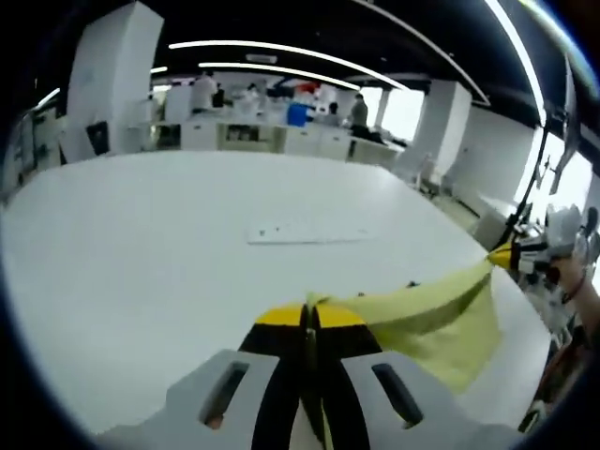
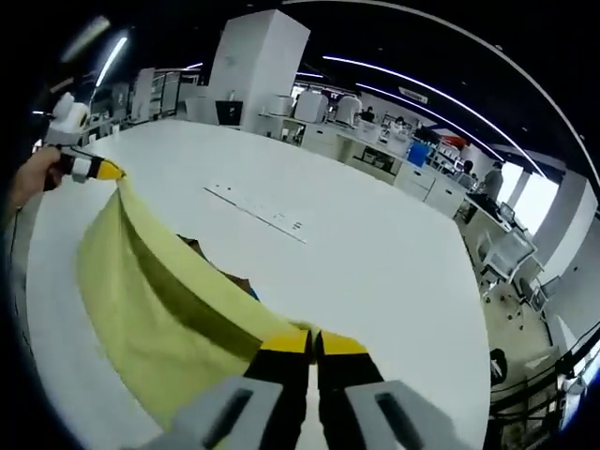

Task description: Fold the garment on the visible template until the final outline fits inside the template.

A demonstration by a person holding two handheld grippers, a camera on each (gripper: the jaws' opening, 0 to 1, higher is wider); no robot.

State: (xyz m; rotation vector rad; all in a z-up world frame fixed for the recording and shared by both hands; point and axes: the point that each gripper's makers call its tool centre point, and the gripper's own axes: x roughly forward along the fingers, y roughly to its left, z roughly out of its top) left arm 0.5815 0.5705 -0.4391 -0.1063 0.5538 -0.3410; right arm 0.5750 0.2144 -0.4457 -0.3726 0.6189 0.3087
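Note:
A yellow-green garment [image 1: 427, 319] hangs stretched in the air between the two grippers, above the white table [image 1: 187, 253]. My left gripper [image 1: 310, 317] is shut on one corner of it at the bottom of the left gripper view. The right gripper [image 1: 511, 255] holds the other corner at the right edge of that view. In the right gripper view my right gripper [image 2: 313, 340] is shut on the garment [image 2: 159, 300], and the left gripper [image 2: 98, 171] pinches its far corner at upper left. A pale rectangular template [image 1: 307, 232] lies flat on the table further away, also seen as the template [image 2: 258, 213].
A person's hand [image 2: 33, 183] holds the left gripper. Something dark and brownish [image 2: 220, 267] lies on the table under the hanging cloth. White desks, pillars and several people [image 1: 358, 111] stand at the back of the room. Office chairs [image 2: 511, 258] stand beyond the table edge.

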